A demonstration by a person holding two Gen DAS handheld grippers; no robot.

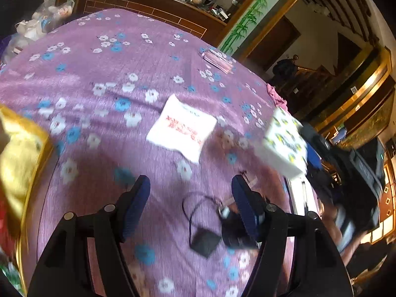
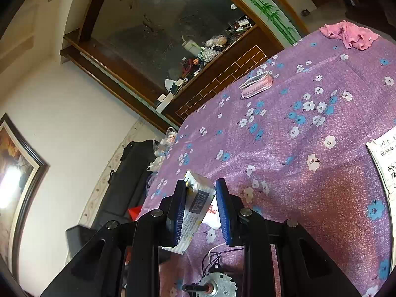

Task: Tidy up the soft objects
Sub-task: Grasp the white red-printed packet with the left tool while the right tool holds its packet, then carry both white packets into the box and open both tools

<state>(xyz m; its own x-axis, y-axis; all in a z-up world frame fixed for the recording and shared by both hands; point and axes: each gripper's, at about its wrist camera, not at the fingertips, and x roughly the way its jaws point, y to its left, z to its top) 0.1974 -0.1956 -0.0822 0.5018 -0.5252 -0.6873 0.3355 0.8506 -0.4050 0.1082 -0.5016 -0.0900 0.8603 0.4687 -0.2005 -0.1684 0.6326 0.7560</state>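
In the left wrist view my left gripper (image 1: pixel 190 198) is open and empty above the purple flowered tablecloth (image 1: pixel 123 69). A white tissue pack with red print (image 1: pixel 182 127) lies just ahead of it. A white pack with a yellow and dark pattern (image 1: pixel 284 141) is held up at the right, blurred. In the right wrist view my right gripper (image 2: pixel 200 193) is shut on that patterned tissue pack (image 2: pixel 195 205), held above the table. A pink pouch (image 2: pixel 257 84) and a pink cloth (image 2: pixel 349 34) lie farther off; they also show in the left wrist view, the pouch (image 1: pixel 217 60) and the cloth (image 1: pixel 276 95).
A black pouch with a cord (image 1: pixel 205 242) and a small motor (image 2: pixel 217 287) lie near the grippers. A handwritten paper (image 2: pixel 386 163) lies at the right. A yellow cloth in a gold-rimmed container (image 1: pixel 17 158) sits at the left. A cluttered wooden shelf (image 2: pixel 198 57) runs behind the table.
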